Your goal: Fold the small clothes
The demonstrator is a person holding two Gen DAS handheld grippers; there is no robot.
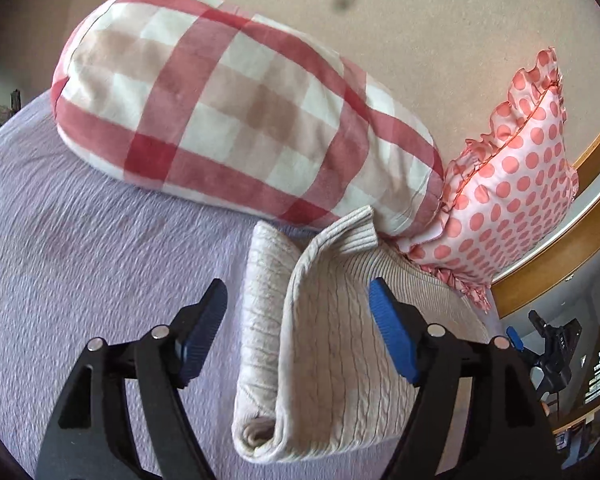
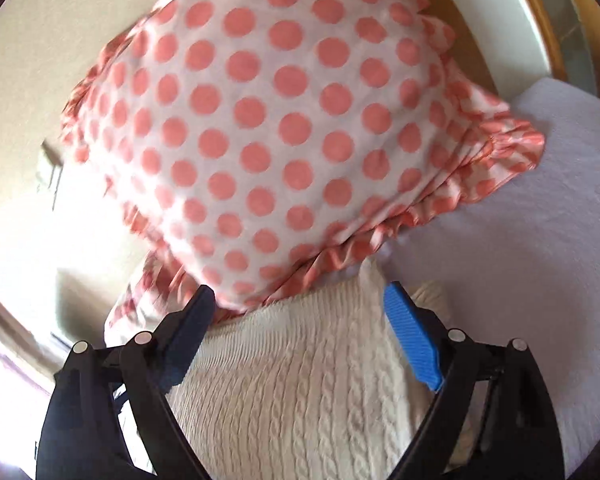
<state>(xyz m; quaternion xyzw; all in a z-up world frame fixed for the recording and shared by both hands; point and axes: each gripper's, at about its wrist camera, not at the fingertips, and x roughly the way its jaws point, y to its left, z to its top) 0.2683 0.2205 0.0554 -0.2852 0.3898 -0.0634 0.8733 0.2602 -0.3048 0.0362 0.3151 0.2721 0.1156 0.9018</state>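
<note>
A cream cable-knit sweater (image 1: pixel 332 344) lies folded into a thick bundle on the lilac bedsheet (image 1: pixel 80 248), its far end against the pillows. My left gripper (image 1: pixel 298 294) is open, its blue pads either side of the bundle's near part, not holding it. In the right wrist view the same sweater (image 2: pixel 300 380) lies under my right gripper (image 2: pixel 298 300), which is open with its fingers spread over the knit, close to the polka-dot pillow. The right gripper also shows far right in the left wrist view (image 1: pixel 548 344).
A red-and-white checked pillow (image 1: pixel 228 120) lies across the bed's head. A pink polka-dot ruffled pillow (image 1: pixel 512 192) (image 2: pixel 280 128) leans beside it, touching the sweater's far end. A wooden bed frame (image 1: pixel 572 248) runs along the right. A beige wall (image 1: pixel 420 40) stands behind.
</note>
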